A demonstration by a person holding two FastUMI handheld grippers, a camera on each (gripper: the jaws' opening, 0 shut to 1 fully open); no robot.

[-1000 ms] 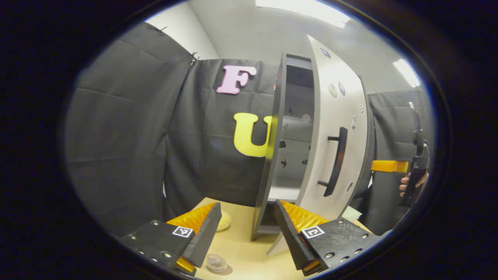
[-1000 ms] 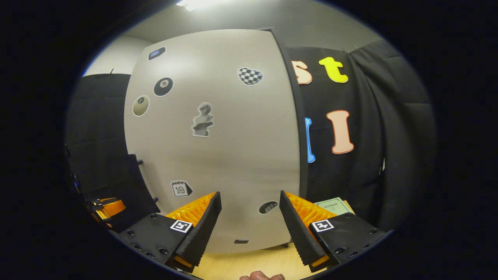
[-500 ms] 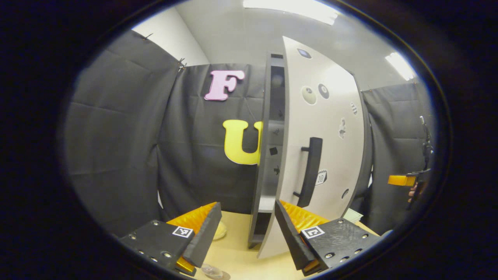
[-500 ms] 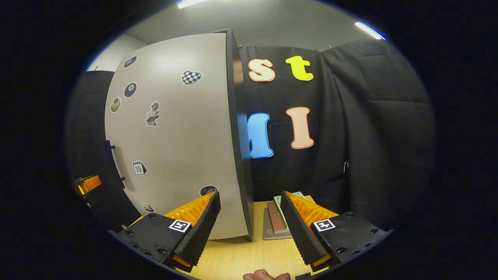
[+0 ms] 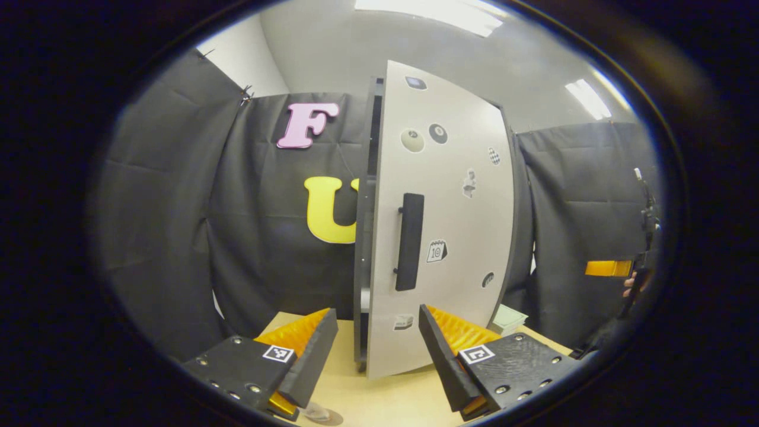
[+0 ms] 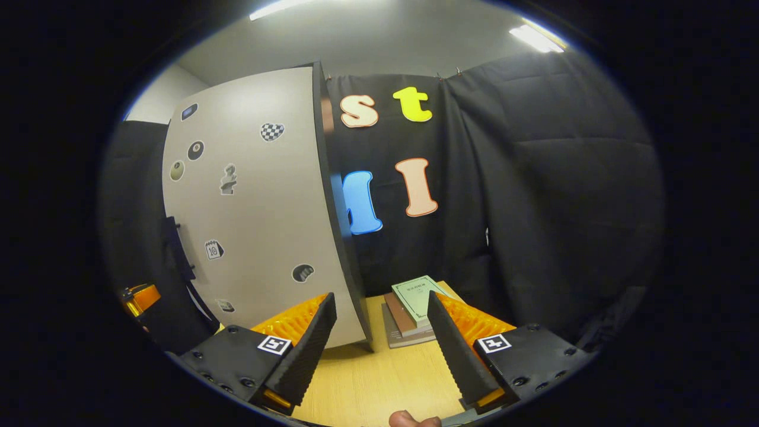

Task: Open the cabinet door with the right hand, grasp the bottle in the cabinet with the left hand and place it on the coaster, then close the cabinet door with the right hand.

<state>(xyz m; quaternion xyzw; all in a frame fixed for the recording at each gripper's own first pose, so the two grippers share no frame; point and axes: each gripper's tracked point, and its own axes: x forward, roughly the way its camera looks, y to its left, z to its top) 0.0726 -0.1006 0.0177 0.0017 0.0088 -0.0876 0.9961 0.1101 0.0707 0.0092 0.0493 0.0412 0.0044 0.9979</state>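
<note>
- Cabinet door (image 5: 442,219) nearly shut against the cabinet (image 5: 363,237): only a thin dark slit left along the handle-side edge in the left gripper view.
- Closing step judged almost finished; last bit of swing still to go.
- Bottle and coaster: whether the bottle sits on the coaster cannot be told; just a sliver of something clear (image 5: 317,413) on the table (image 5: 391,403) below the left gripper (image 5: 373,356).
- Left gripper: fingers spread, holding nothing, aimed at the door's front.
- Right gripper (image 6: 379,350): fingers parted, empty, apart from the door, aimed past its hinge-side edge toward a stack of books (image 6: 412,308); also seen far right in the left gripper view, with a hand on it.
- Door upright, long axis vertical, stickered face turned out toward both grippers.
- Handle (image 5: 409,240): dark bar, also vertical, set near the edge that meets the cabinet, on the left side of the door in the left gripper view.
</note>
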